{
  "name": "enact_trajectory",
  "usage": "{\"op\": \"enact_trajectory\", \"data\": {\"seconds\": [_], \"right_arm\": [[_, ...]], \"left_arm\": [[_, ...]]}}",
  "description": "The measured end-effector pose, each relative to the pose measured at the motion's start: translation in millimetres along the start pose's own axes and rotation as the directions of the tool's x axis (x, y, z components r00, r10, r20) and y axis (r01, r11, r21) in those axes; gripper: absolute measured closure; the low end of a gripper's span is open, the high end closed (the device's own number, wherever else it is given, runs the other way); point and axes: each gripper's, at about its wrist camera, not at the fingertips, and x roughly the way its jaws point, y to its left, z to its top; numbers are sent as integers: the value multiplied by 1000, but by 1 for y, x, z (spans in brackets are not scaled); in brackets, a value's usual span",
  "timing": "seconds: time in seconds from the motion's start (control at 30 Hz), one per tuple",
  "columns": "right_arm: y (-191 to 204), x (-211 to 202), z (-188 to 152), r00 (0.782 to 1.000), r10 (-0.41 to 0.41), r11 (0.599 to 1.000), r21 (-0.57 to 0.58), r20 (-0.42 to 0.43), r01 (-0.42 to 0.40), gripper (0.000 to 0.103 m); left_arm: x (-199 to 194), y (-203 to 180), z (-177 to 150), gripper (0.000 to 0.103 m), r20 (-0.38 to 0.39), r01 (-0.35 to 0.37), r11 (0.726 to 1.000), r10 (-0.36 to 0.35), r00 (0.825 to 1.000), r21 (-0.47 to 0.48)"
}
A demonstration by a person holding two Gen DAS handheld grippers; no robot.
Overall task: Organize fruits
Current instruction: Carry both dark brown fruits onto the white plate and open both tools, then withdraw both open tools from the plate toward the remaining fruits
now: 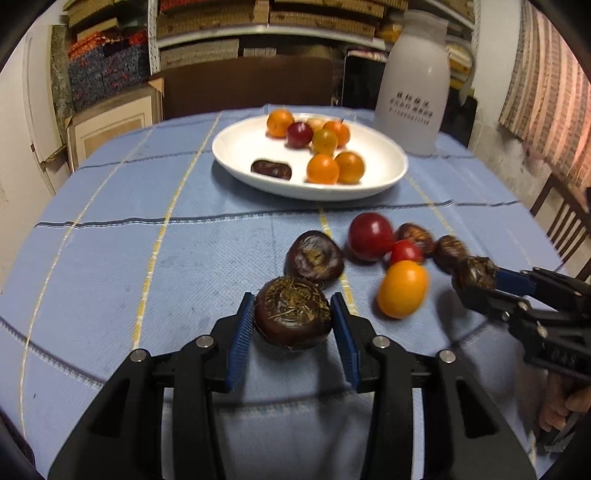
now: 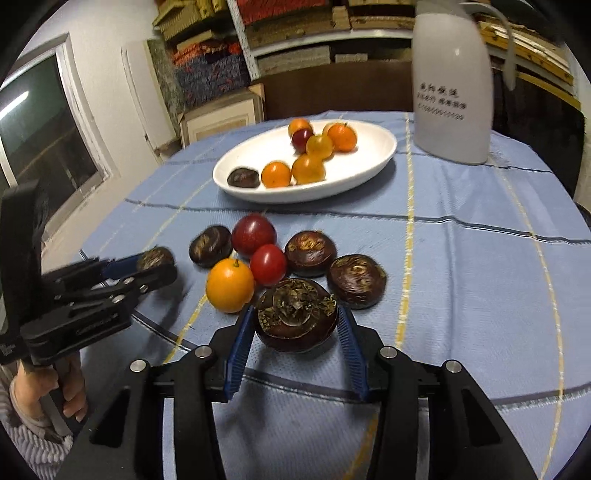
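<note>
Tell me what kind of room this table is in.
Probably a home storeroom or back room used for eating. Shelves behind are packed with stacked boxes and folded textiles, a table under a blue checked cloth holds a white plate of fruit, and a wooden chair stands beside it.

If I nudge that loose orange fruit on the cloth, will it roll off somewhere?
The orange fruit is smooth and egg-shaped, so it would probably roll, likely wobbling. The red tomato beside it may stop it that way. The woven tablecloth should slow it a little.
</note>
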Motion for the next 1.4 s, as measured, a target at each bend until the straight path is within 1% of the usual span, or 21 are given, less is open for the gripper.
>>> {"op": "enact_trajectory", "data": {"seconds": [0.1, 0.13, 0.2, 0.3, 0.47, 0.57, 0.67, 0.8, 0.9, 0.93, 0.97, 1.0, 1.07, 1.2, 1.3, 1.37, 1.4], "right_arm": [[-4, -17, -2, 999, 12, 1000, 22, 44, -13, 57], [-6, -23, -1, 998, 14, 999, 32, 58, -16, 57], [-11, -29, 5, 997, 21, 998, 53, 69, -25, 57], [-18, -36, 30, 998, 13, 998, 67, 69, -17, 57], [-21, -38, 80, 993, -21, 998, 60, 112, 15, 57], [-25, -19, 106, 992, -14, 996, 84, 128, 3, 57], [-28, 10, 124, 991, -22, 995, 102, 135, 9, 57], [-36, 57, 139, 995, -30, 993, 120, 95, 19, 57], [-39, 82, 146, 996, -41, 993, 113, 75, 32, 57], [-38, 87, 146, 997, -41, 994, 108, 70, 33, 56], [-39, 90, 146, 997, -42, 993, 110, 67, 35, 53], [-42, 92, 144, 996, -44, 991, 126, 72, 35, 51], [-46, 93, 142, 997, -35, 989, 143, 67, 25, 50], [-47, 74, 142, 995, -24, 987, 162, 92, 9, 50], [-40, 53, 140, 993, -25, 989, 146, 117, 7, 50], [-35, 38, 136, 991, -26, 990, 138, 133, 8, 45], [-33, 31, 132, 990, -29, 991, 136, 139, 10, 45]], "left_arm": [[-19, 0, 0, 62, 39, 20, 1000, -20, 999, -9], [-24, 1, 6, 62, 49, 32, 999, -31, 998, -17], [-27, 1, 17, 62, 55, 31, 999, -30, 998, -15], [-28, 2, 48, 62, 75, 3, 1000, -3, 997, 5], [-13, 6, 96, 62, 98, 1, 1000, -1, 995, -6], [10, 12, 120, 62, 95, 17, 999, -14, 995, -30], [40, 18, 137, 62, 80, 16, 999, -12, 997, -48], [83, 25, 153, 62, 41, 13, 998, -11, 999, -59], [103, 29, 155, 62, 29, 16, 998, -15, 999, -64], [110, 30, 155, 58, 23, 16, 998, -15, 1000, -68], [114, 30, 152, 50, 13, 15, 998, -14, 1000, -66], [117, 31, 151, 48, 3, 16, 998, -15, 1000, -61], [116, 31, 147, 47, 11, 6, 999, -5, 1000, -50], [101, 34, 143, 47, 39, 9, 997, -7, 999, -70], [82, 32, 136, 47, 45, -11, 998, 13, 999, -57], [71, 28, 129, 47, 48, -20, 999, 23, 999, -44], [64, 27, 124, 47, 54, -21, 999, 23, 998, -42]]}}
